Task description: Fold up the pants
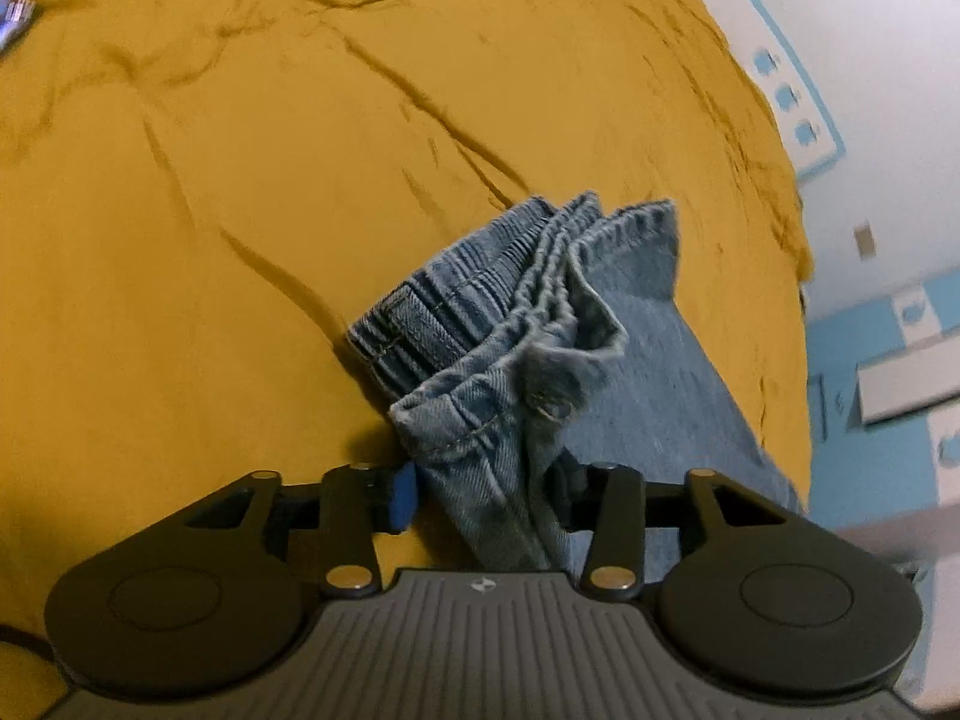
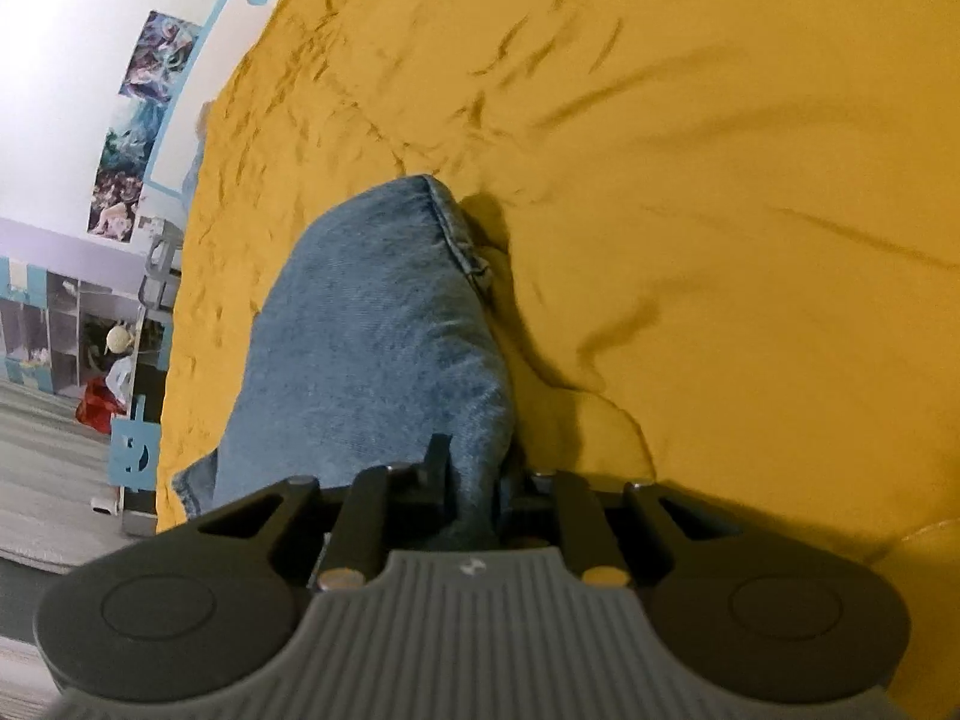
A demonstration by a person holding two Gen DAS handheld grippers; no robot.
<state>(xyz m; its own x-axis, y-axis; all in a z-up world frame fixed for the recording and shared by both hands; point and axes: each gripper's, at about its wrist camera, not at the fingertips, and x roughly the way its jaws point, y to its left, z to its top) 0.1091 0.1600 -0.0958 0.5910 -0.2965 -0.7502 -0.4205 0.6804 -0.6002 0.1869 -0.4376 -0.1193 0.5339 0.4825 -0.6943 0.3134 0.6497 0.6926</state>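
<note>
The blue denim pants (image 1: 528, 324) lie on a yellow bedsheet (image 1: 240, 210). In the left wrist view the bunched waistband with its elastic and the leg hems fan out ahead of my left gripper (image 1: 486, 498), which is shut on the pants' edge; a blue pad (image 1: 401, 498) shows on its left finger. In the right wrist view a smooth folded stretch of the pants (image 2: 372, 330) runs forward from my right gripper (image 2: 477, 498), which is shut on the denim. The fingertips of both grippers are hidden by cloth.
The wrinkled yellow sheet (image 2: 720, 240) covers the bed on all sides. The bed's edge runs along the left of the right wrist view, with floor, shelves and a red object (image 2: 96, 408) beyond. A white and blue wall (image 1: 870, 90) lies past the bed's right edge.
</note>
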